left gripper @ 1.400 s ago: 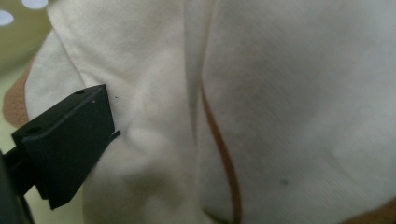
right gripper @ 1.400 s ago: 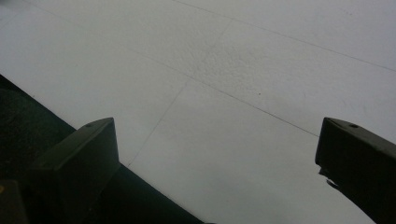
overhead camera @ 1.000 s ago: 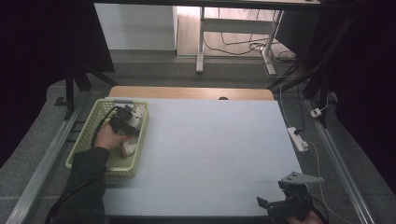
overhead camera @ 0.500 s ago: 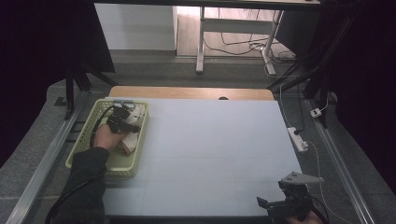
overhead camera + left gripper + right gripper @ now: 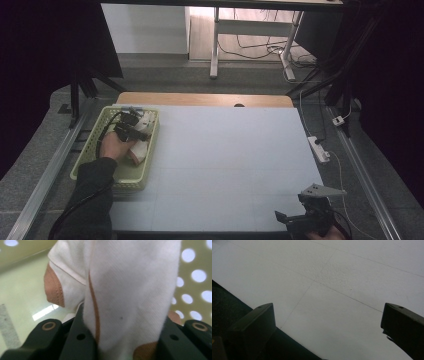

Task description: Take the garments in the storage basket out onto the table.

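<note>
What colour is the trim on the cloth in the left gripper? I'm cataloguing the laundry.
Tan-brown trim on white cloth, clearest in the left gripper view.

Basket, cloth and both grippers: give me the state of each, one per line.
Green basket: upright at the table's left edge, holding cloth.
White cloth: bunched, brown-trimmed, pinched between the left jaws, inside the basket.
Left gripper: in the basket, shut on the cloth.
Right gripper: jaws wide apart, holding nothing, at the table's near edge.
</note>
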A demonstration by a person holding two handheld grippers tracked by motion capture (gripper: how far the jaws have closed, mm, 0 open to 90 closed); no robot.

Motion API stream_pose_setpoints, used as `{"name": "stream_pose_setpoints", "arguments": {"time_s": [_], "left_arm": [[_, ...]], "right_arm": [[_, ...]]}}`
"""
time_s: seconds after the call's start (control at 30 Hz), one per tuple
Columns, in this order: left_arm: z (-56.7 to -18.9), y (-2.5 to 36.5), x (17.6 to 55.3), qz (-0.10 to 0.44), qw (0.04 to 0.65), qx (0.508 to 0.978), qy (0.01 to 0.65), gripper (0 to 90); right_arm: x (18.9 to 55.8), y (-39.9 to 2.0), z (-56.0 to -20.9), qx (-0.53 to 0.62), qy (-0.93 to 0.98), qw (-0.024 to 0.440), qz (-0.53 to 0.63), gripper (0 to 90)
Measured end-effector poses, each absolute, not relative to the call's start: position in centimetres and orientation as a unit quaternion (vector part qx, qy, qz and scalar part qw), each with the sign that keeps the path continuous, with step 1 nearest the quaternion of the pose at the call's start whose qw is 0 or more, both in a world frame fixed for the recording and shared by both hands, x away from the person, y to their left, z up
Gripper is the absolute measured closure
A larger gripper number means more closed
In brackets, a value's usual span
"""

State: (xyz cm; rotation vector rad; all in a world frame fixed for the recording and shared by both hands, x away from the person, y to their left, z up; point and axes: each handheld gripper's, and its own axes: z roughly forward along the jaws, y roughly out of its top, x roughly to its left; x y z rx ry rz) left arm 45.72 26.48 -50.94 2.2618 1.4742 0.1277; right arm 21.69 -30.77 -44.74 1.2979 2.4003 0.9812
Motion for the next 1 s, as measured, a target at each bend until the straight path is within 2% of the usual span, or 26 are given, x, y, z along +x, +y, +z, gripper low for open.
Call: {"name": "stream_pose_setpoints", "arguments": {"time_s": [1.0], "left_arm": [[-45.6, 28.5, 42.8, 0.119, 0.35, 0.774, 0.514, 76.3]], "right_arm": [[21.7, -30.7, -44.8, 0.443, 0.823, 0.122, 0.334, 0.0]]}}
